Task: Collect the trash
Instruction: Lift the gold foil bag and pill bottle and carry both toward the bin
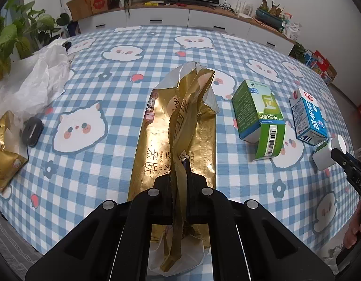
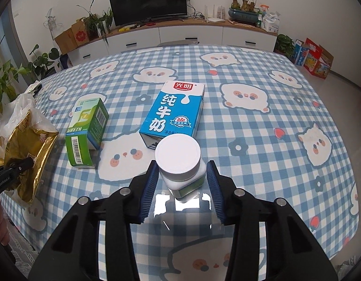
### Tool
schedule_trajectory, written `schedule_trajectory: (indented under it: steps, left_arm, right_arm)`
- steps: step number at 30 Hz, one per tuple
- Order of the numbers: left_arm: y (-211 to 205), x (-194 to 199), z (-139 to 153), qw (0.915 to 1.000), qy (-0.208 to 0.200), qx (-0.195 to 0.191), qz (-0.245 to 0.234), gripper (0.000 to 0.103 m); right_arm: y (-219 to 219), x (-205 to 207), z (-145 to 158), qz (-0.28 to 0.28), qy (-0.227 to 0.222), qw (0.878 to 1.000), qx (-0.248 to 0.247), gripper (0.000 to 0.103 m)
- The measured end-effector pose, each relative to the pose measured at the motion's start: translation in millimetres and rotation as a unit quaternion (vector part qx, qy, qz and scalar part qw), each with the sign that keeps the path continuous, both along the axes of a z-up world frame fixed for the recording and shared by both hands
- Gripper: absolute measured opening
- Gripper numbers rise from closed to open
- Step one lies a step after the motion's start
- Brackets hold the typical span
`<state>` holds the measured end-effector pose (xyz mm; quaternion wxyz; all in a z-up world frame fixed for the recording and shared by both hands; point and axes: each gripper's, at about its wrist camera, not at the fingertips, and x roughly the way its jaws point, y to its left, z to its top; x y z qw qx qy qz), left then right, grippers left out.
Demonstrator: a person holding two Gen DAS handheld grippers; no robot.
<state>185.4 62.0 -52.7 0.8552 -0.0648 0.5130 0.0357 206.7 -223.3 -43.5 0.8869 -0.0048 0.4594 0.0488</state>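
Pinched flat in the left gripper point(image 1: 179, 180), the gold wrapper point(image 1: 180, 128) is running toward twelve o'clock, gripped by its ridge for lifting. At three o'clock, the right gripper point(image 2: 182, 175) is closing narrowly around the white jar point(image 2: 180, 161), apparently for carrying off; contact unclear.

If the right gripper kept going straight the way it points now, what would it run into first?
The white bottle already sits between the right gripper's jaws, so it meets that at once. Beyond it, probably the blue milk carton, though depth is unclear.
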Motion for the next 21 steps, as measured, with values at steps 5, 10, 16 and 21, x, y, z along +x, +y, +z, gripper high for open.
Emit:
schedule_trajectory:
  steps: [5,10,16,21]
  left_arm:
    - [-3.0,-21.2,8.4,1.0000,-0.006,-0.005,-0.002,0.004]
    - [-4.8,-49.7,12.7,0.9998,-0.011,-0.018,0.001,0.004]
    - [-2.4,-83.5,17.8,0.9996,-0.017,-0.023,0.006,0.004]
    - [-2.3,-114.7,19.7,0.9993,-0.023,-0.029,0.006,0.004]
  right_arm:
    - [5.0,-17.2,11.6,0.004,-0.005,1.000,0.003,0.034]
    - [5.6,-37.3,22.8,0.000,-0.015,1.000,0.016,0.034]
    - [7.4,-58.8,35.3,-0.003,-0.023,0.999,0.030,0.034]
    - [14.3,-84.3,33.1,0.003,-0.022,0.999,0.039,0.034]
